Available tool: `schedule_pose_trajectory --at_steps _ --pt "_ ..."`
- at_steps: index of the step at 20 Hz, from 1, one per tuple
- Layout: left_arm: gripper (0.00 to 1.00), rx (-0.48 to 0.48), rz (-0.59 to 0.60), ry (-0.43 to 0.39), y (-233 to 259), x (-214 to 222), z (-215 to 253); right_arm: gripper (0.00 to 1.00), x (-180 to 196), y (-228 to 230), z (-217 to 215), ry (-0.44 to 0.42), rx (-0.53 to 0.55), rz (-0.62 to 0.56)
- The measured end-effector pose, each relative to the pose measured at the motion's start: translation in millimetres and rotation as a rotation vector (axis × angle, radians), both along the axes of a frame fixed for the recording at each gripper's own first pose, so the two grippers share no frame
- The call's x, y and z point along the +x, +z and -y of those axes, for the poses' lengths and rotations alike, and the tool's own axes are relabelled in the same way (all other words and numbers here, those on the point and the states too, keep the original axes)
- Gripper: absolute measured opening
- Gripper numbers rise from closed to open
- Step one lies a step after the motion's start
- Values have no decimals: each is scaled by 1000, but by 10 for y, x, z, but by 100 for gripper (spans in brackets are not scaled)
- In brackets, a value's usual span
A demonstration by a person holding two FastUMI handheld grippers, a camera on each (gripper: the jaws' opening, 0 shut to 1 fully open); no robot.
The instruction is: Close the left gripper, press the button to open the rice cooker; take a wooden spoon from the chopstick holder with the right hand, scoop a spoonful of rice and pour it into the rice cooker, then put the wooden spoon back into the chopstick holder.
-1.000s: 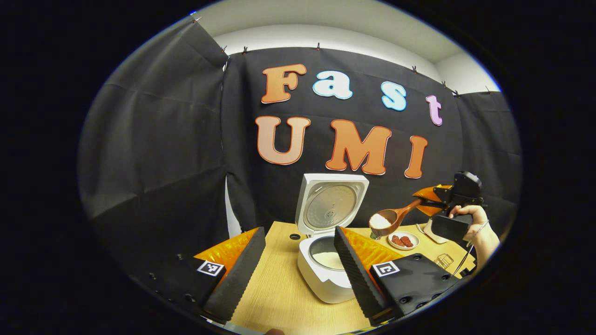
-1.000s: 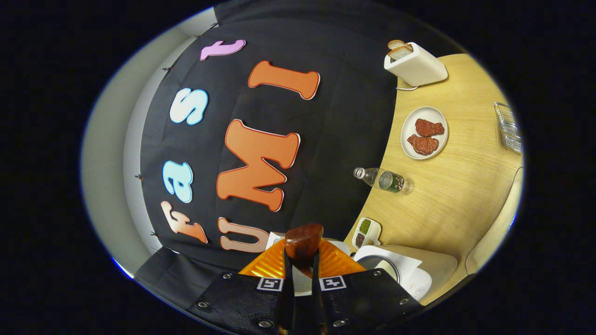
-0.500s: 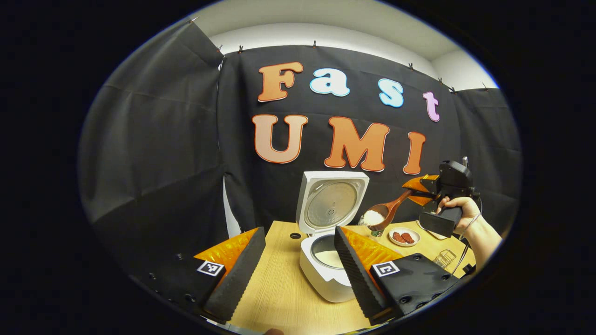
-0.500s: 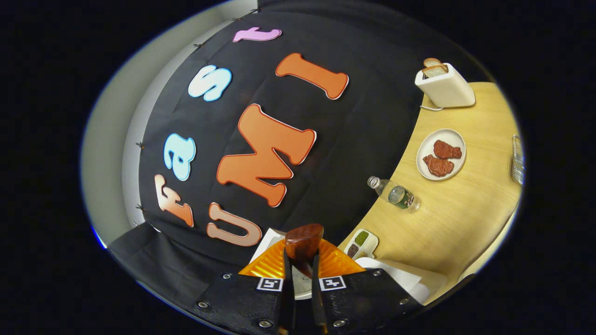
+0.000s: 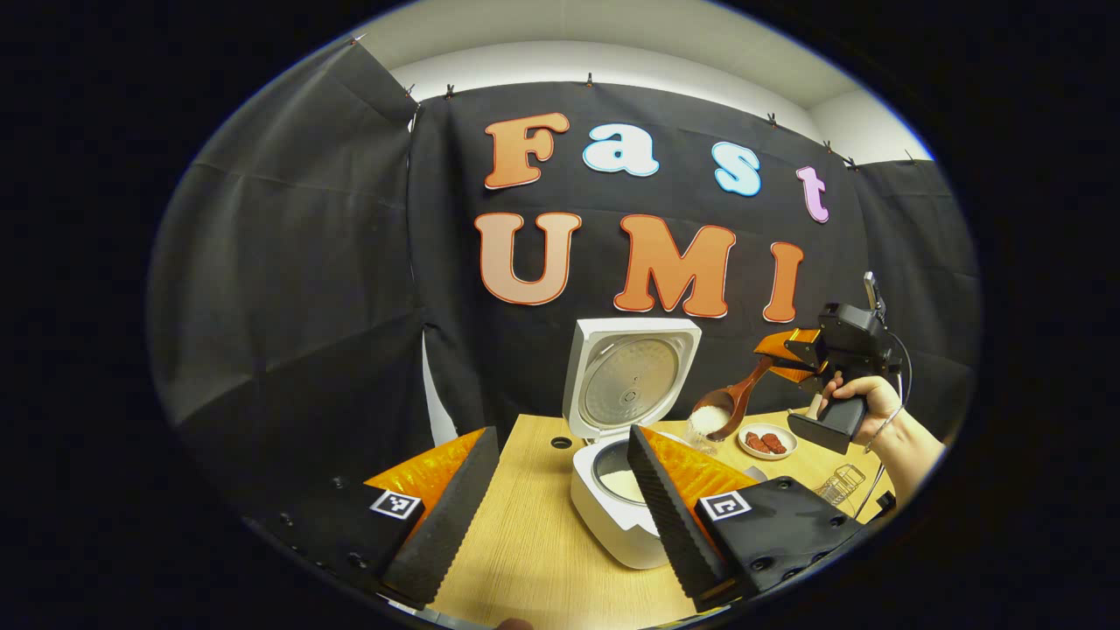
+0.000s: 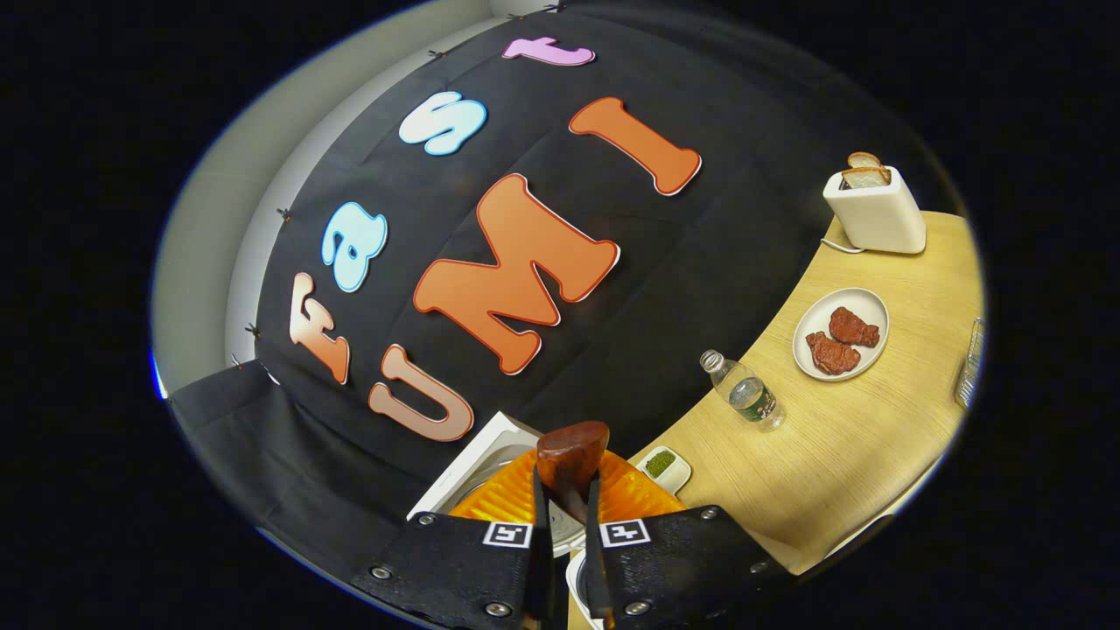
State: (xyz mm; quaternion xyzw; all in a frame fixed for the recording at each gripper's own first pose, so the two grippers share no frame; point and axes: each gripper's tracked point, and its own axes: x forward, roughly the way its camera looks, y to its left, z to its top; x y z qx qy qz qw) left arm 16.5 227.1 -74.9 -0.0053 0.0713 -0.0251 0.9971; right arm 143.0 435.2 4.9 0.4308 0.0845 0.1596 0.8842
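one spoonful of rice [image 5: 707,419] rides the wooden spoon [image 5: 733,404] clamped in the right tool [image 5: 778,357], its handle slanting down toward the open rice cooker [image 5: 619,490] just left; the left tool [image 5: 560,490], nearer the pot, hangs open.

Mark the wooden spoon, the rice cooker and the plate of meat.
wooden spoon [image 5: 719,413], left gripper view, bowl holding rice.
rice cooker [image 5: 632,383], left gripper view, raised lid's inside.
plate of meat [image 6: 866,303], right gripper view, bare rim.
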Motion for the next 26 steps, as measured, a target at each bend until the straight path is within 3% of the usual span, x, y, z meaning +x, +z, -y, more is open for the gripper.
schedule_pose_trajectory --at_steps 10,12,13,26 --pt "100 -16 0 -11 15 48 26 14 -32 47 -119 11 -98 72" --pt "100 -11 2 -11 16 71 24 9 -49 57 -137 18 -136 91" --pt "100 -10 2 -11 16 67 22 14 -51 57 -153 21 -151 98" --pt "100 -23 -8 6 -30 77 -51 14 -253 154 -400 59 -403 269"
